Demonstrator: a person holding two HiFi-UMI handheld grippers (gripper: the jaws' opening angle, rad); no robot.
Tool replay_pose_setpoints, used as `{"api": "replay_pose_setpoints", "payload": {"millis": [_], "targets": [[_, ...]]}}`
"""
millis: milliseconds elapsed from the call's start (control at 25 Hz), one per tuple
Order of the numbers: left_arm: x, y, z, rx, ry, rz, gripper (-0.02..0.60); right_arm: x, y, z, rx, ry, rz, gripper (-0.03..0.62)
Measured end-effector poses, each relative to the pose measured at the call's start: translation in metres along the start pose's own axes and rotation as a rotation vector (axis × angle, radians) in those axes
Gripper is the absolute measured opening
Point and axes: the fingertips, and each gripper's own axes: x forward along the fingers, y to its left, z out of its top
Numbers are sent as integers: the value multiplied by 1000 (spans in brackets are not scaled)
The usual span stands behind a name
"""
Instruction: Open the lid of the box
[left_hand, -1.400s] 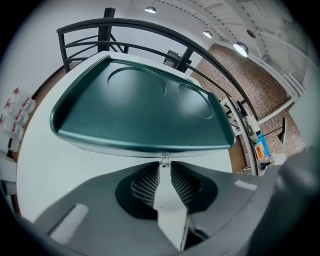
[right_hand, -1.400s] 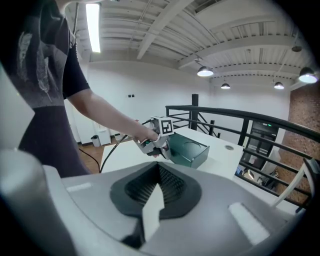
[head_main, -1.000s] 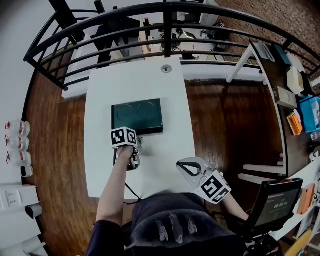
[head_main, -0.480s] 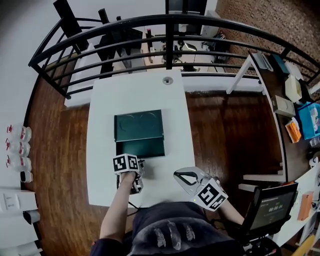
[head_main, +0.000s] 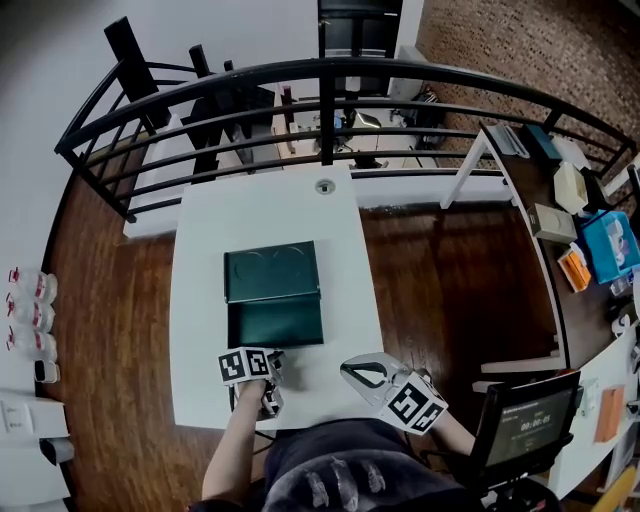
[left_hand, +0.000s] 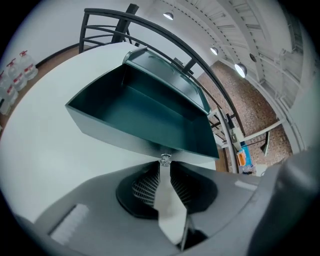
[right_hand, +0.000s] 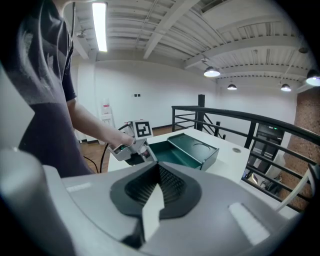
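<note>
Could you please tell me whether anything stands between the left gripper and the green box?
Nothing visible does. The left gripper is already shut on the small knob on the green box's near wall. The right gripper hangs off to the side over the white table, apart from both.

We see a white table (head_main: 200, 300) standing on a dark wood floor (head_main: 440, 270), with a round grommet (head_main: 324, 186) near the table's far edge. Beyond the table curves a black railing (head_main: 320, 75). Left of the table stand clear bottles (head_main: 32, 313). Right of it are a cluttered desk (head_main: 530, 185) and a lit screen (head_main: 528, 425).
</note>
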Motion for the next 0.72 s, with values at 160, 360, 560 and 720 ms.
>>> {"api": "replay_pose_setpoints", "payload": {"millis": [160,360,560,720], "targets": [[-3,1,2,4,2,-23,83,1,8,2,-5,11,-3,2],[-8,-3,-7,-11,5,-83,87,0,14,1,-6,15,-8,2],[-30,-6,-17,-5,-12,-120,89,1,15,5,-17,9,-12,2],[-72,-30,-23,70,-58,-190,84,-3,14,12,-22,-11,-11,2]]}}
